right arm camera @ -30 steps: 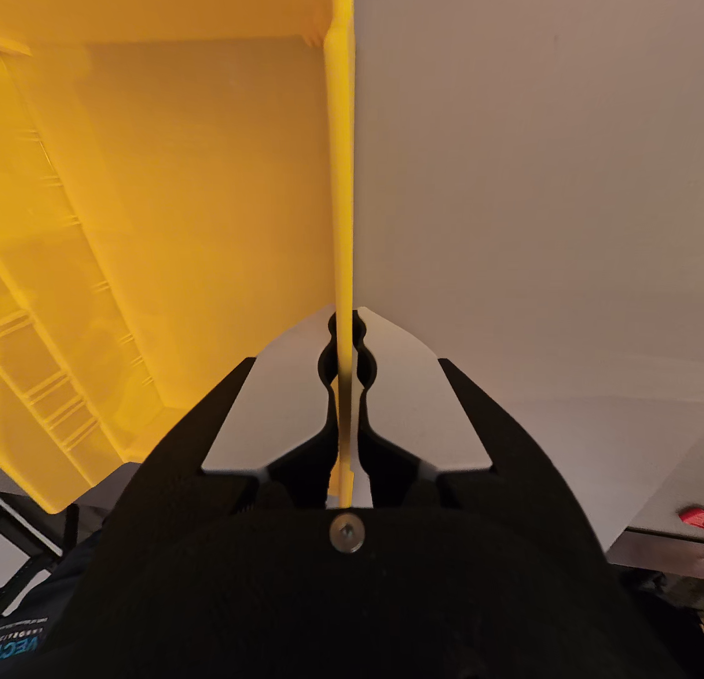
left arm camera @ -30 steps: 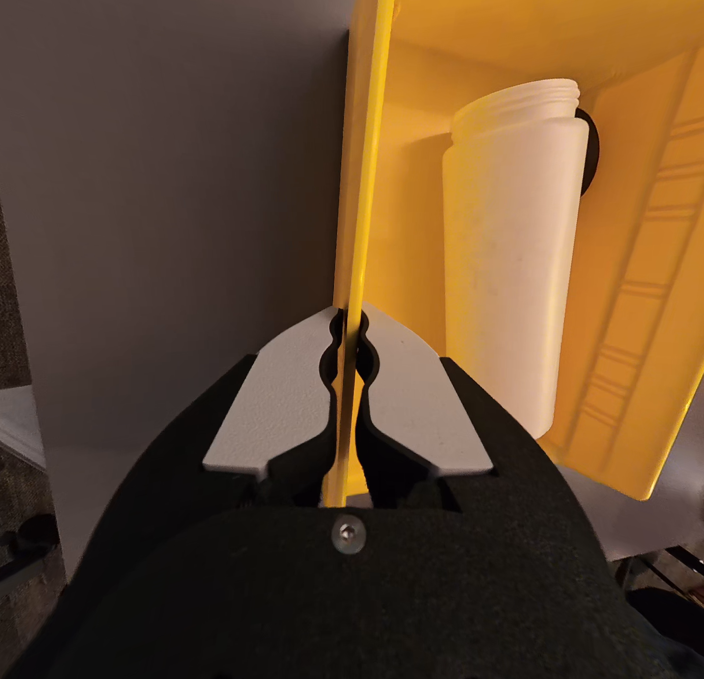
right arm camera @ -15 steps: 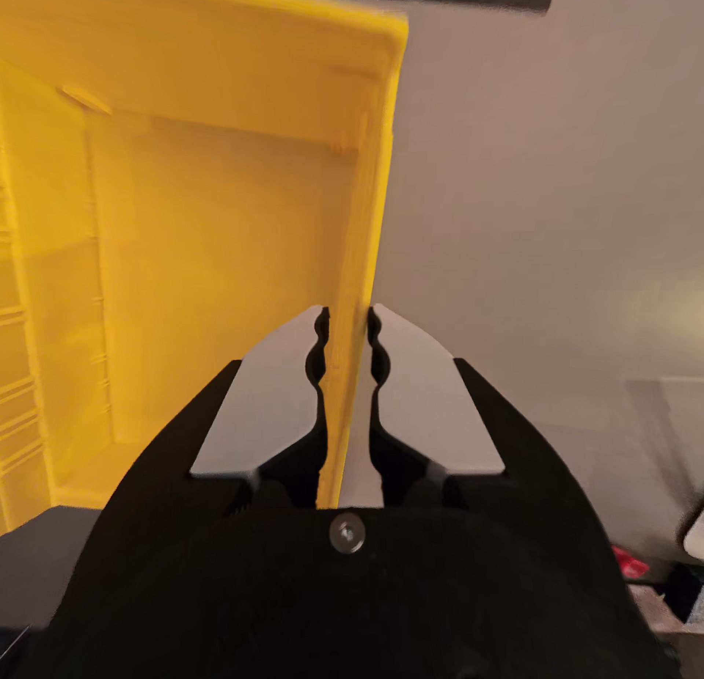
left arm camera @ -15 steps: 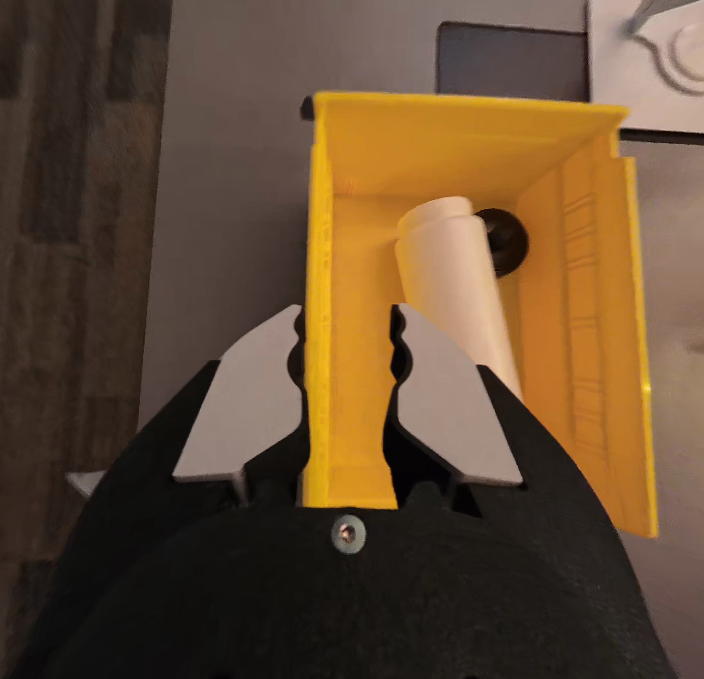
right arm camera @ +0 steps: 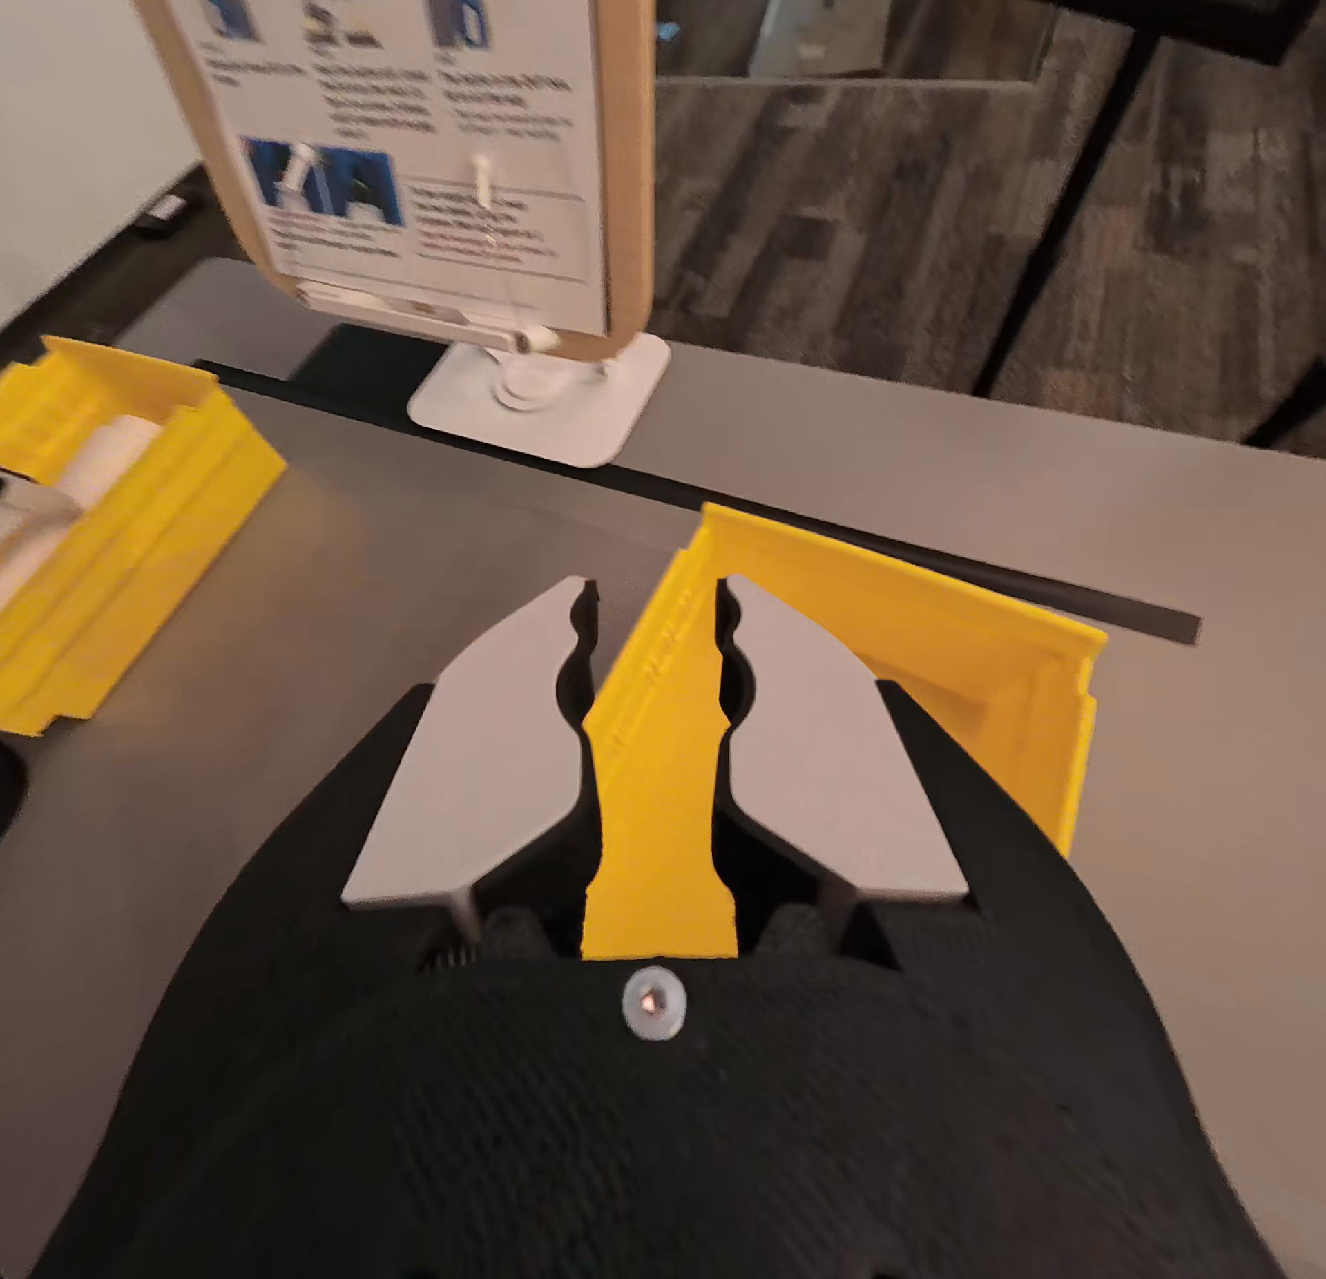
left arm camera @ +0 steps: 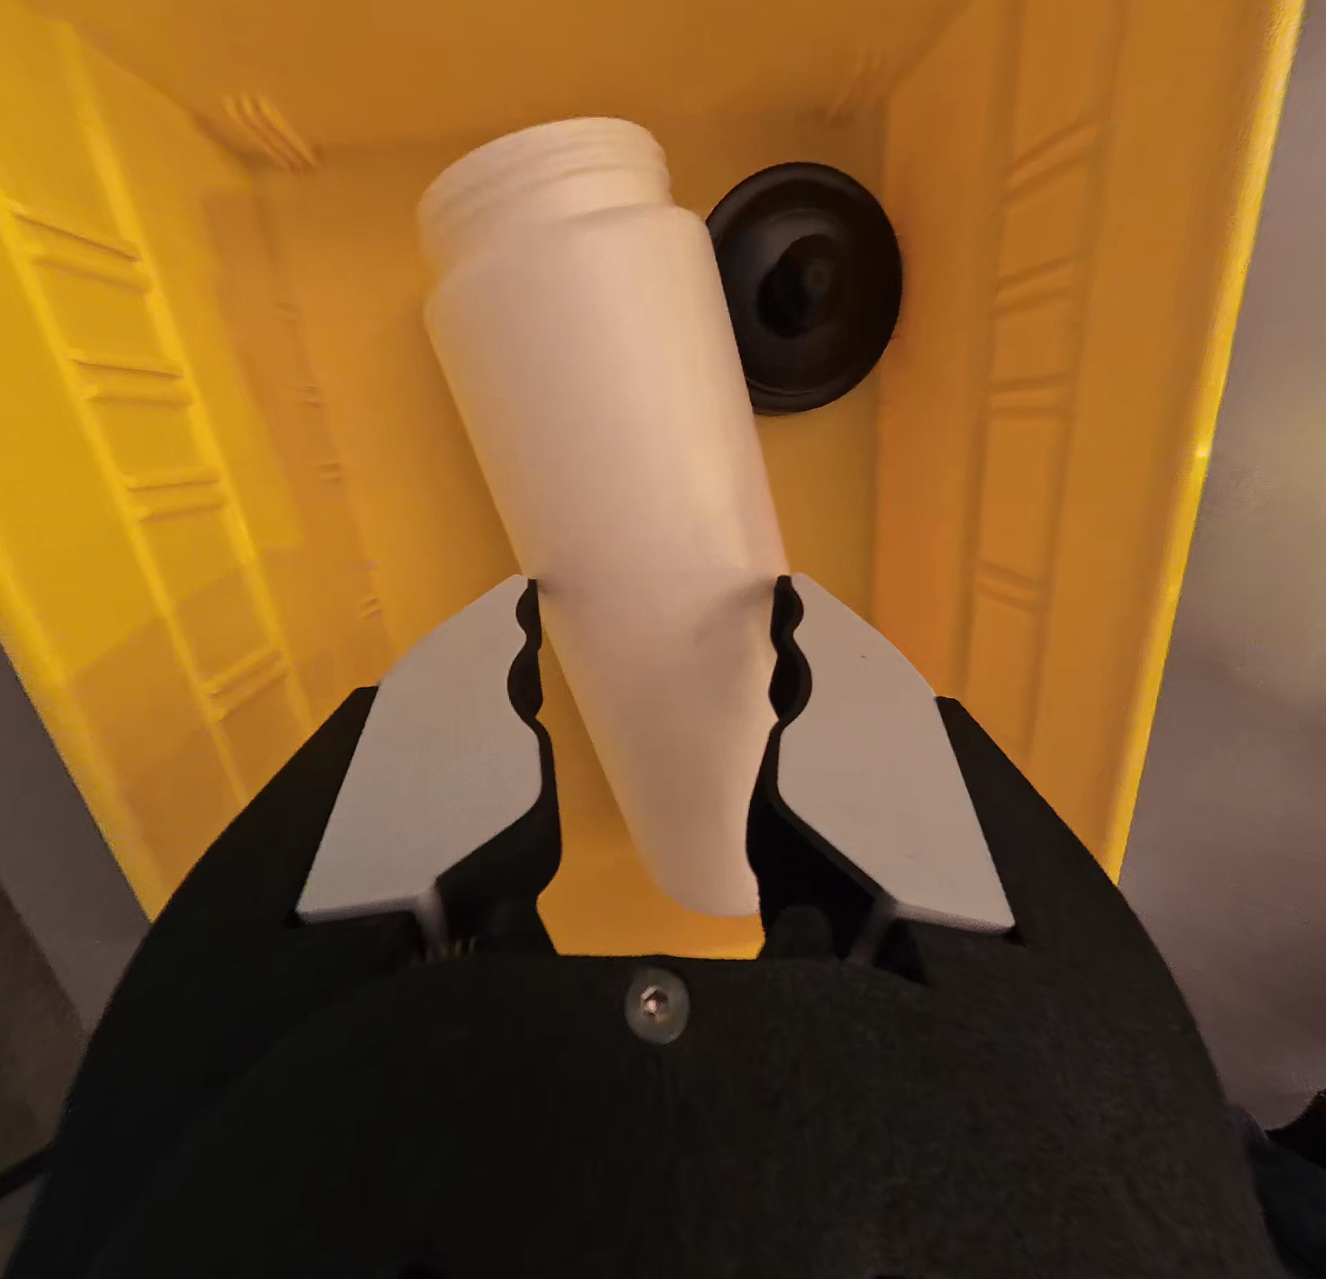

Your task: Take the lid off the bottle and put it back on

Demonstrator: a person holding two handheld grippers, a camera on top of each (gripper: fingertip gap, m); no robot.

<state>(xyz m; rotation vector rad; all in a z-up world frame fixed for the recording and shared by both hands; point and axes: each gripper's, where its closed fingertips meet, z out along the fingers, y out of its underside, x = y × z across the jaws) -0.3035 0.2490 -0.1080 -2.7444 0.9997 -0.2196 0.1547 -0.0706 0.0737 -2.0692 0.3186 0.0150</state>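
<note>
Yellow plastic bin holds the white bottle lying on its side, threaded neck bare, with the black lid loose just beside the neck. So the lid is off; putting it back remains. The left gripper spans the bottle's body, jaws apart, seemingly touching it. The right gripper hangs open over a second, empty bin on the grey table.
</note>
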